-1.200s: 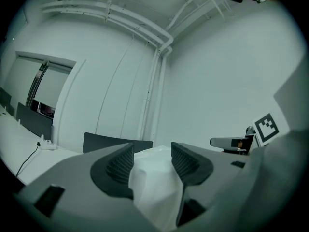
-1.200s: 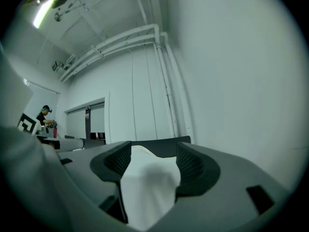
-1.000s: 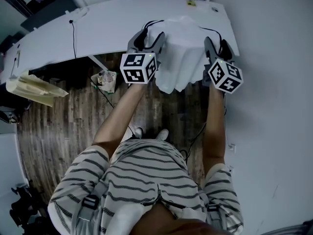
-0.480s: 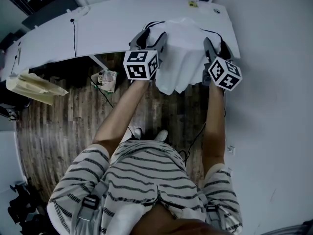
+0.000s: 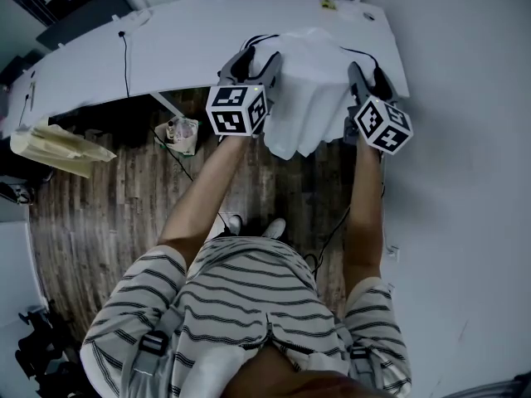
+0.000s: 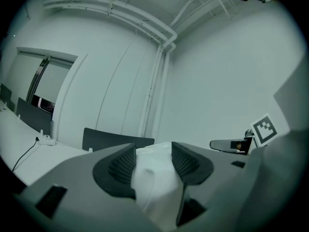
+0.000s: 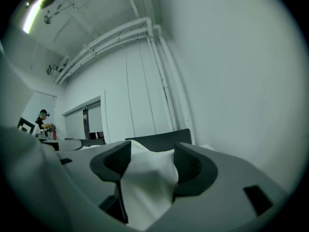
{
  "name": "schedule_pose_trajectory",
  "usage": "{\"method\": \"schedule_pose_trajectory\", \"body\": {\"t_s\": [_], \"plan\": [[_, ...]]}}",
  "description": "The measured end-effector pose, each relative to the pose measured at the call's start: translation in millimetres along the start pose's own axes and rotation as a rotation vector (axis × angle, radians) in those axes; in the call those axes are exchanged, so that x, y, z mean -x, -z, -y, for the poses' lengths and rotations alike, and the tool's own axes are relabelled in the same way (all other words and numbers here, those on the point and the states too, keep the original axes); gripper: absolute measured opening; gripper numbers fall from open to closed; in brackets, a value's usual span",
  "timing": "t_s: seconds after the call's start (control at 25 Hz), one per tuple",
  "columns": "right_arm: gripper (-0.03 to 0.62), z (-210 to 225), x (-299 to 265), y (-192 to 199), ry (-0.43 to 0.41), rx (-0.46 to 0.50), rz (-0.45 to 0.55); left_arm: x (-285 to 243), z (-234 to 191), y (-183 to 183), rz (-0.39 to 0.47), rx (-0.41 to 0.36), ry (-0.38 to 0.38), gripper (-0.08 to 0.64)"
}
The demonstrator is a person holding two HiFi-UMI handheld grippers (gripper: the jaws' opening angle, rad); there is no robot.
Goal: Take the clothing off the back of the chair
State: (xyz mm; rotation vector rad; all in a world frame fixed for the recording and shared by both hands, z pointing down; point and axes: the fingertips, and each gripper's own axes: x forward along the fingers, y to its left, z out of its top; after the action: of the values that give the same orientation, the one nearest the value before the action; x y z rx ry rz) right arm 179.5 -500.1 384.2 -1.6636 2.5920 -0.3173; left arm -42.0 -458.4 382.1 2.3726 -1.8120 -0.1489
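Clothing (image 5: 303, 98), white, is hanging at the desk (image 5: 166, 48) edge between left gripper (image 5: 253, 63) and right gripper (image 5: 366, 71). Left gripper view: jaws are clamping a fold. Right gripper view: jaws are closing, wide, with fabric bunching between them and touching both pads.

Left tool (image 5: 260, 63) clamped, arms (image 5: 202, 193) outstretched.

We get dim, cool, blue-tinted pictures. A ceiling lamp (image 7: 35, 12) glares at the right gripper view's upper left. Both gripper views bulge and darken into black corners, with a soft foreground. The clothing (image 5: 303, 89) looks washed-out, its folds faint.
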Motion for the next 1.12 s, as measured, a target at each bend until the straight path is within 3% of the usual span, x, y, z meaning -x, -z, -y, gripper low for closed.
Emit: {"method": "schedule_pose_trajectory", "body": {"t_s": [0.32, 0.52, 0.84, 0.96, 1.12], "plan": [[0.267, 1, 1, 2, 0.02, 0.008, -0.009, 1, 1, 1, -0.003, -0.046, -0.016, 0.205], [0.224, 2, 5, 0, 0.031, 0.007, 0.004, 3, 8, 0, -0.005, -0.106, -0.014, 0.129], [0.13, 6, 10, -2, 0.062, 0.017, 0.004, 4, 5, -2, 0.009, -0.06, -0.026, 0.061], [0.064, 4, 13, -3, 0.066, 0.028, 0.001, 5, 4, -3, 0.009, -0.075, -0.027, 0.06], [0.037, 1, 12, -3, 0.062, 0.028, -0.004, 5, 4, -2, 0.007, -0.076, -0.022, 0.06]]}}
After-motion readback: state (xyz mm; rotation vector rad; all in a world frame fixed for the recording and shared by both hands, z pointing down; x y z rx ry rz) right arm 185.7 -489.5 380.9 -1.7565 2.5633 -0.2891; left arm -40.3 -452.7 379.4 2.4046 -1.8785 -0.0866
